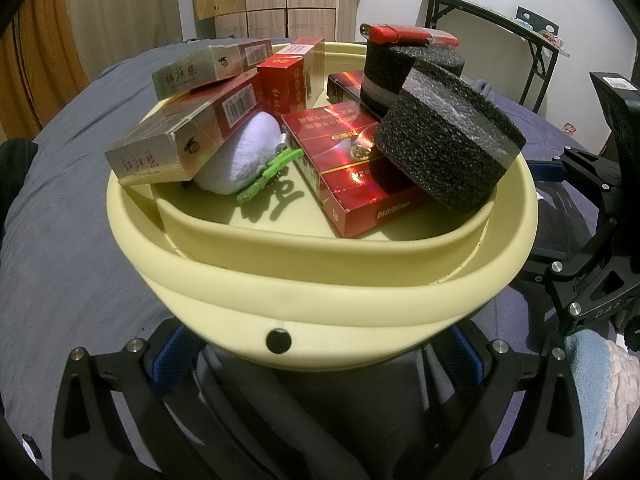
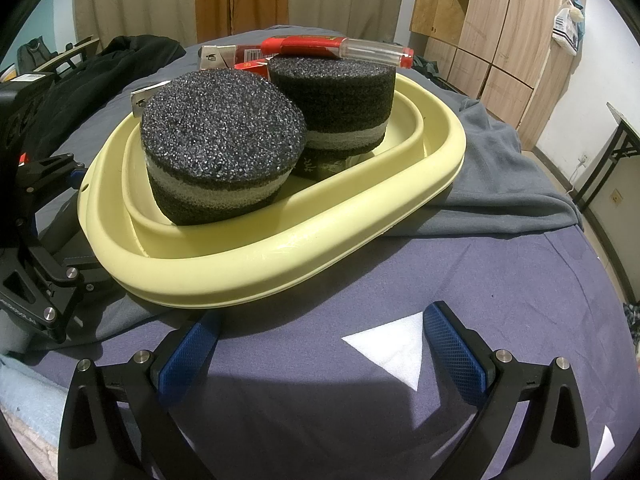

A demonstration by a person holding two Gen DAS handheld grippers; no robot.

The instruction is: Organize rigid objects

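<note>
Left wrist view: the left gripper (image 1: 308,356) straddles the near rim of the yellow basin (image 1: 320,280); whether it clamps is hidden. Boxes (image 1: 352,168) and foam discs (image 1: 448,144) fill the basin.

Right wrist view: the right gripper (image 2: 320,344), jaws apart and empty, hovers beside the basin (image 2: 280,256). Moving it probably wants a level, two-sided hold, since the lighter (image 2: 336,46) perches atop foam (image 2: 332,88).
</note>
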